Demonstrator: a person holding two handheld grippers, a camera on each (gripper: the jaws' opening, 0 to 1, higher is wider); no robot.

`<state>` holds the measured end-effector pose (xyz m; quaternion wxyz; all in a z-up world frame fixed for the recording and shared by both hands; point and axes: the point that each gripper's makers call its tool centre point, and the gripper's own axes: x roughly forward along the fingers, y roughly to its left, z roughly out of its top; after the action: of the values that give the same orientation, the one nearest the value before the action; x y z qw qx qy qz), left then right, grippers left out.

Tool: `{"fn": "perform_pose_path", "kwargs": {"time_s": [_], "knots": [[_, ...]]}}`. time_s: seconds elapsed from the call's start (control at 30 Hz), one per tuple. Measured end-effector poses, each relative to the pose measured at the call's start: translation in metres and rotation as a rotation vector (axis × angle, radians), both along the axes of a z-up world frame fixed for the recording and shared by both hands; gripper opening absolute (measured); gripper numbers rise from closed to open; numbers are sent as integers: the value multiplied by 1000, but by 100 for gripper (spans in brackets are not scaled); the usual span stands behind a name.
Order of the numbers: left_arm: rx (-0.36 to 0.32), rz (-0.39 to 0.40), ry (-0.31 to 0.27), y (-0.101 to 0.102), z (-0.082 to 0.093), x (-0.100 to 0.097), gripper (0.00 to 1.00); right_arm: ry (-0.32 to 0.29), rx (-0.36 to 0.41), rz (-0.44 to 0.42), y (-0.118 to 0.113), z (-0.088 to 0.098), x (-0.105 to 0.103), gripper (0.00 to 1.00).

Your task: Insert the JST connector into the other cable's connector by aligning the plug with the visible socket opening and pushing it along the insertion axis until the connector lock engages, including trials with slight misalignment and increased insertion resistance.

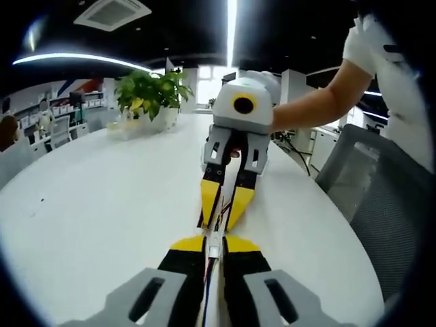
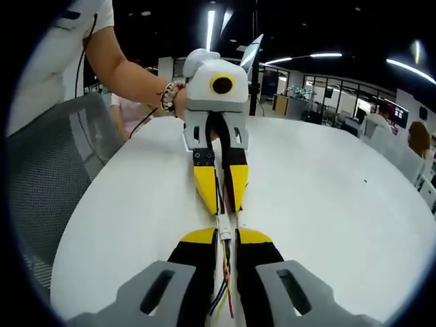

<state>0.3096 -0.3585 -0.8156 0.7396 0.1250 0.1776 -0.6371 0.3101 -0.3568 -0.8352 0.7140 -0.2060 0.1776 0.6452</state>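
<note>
Over the white table (image 1: 88, 204), both grippers face each other tip to tip. In the left gripper view my left gripper (image 1: 214, 246) is shut on a white JST connector (image 1: 214, 245) with thin wires running back between the jaws. The right gripper (image 1: 220, 219) points at it, shut on its own cable's connector. In the right gripper view my right gripper (image 2: 227, 238) grips a white connector (image 2: 224, 225) with yellow, red and black wires (image 2: 225, 289). The left gripper (image 2: 221, 208) meets it head-on. The connectors touch; I cannot tell whether they are latched.
A potted green plant (image 1: 146, 92) stands at the table's far side. A grey mesh chair (image 1: 381, 204) (image 2: 54, 177) sits by the table edge. A person's forearm (image 1: 313, 102) (image 2: 129, 68) reaches in behind each opposite gripper. Office desks stand in the background.
</note>
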Motion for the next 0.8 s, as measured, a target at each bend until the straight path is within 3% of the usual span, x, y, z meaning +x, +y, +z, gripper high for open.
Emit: {"fn": "perform_pose_path", "kwargs": {"time_s": [0.3,0.43,0.57,0.8], "knots": [[-3,-3,-28,1,16,-3,3,-28,-26,-1,-4,15,0,7],[-21,12,-44,6,30,0,4,-51,-34,-5,-8,29,3,8],[-40,19,-45,10,41,-4,14,-65,-33,-12,-7,43,3,10],[-58,33,-69,17,59,-9,14,-96,-27,-16,-7,66,-2,13]]}}
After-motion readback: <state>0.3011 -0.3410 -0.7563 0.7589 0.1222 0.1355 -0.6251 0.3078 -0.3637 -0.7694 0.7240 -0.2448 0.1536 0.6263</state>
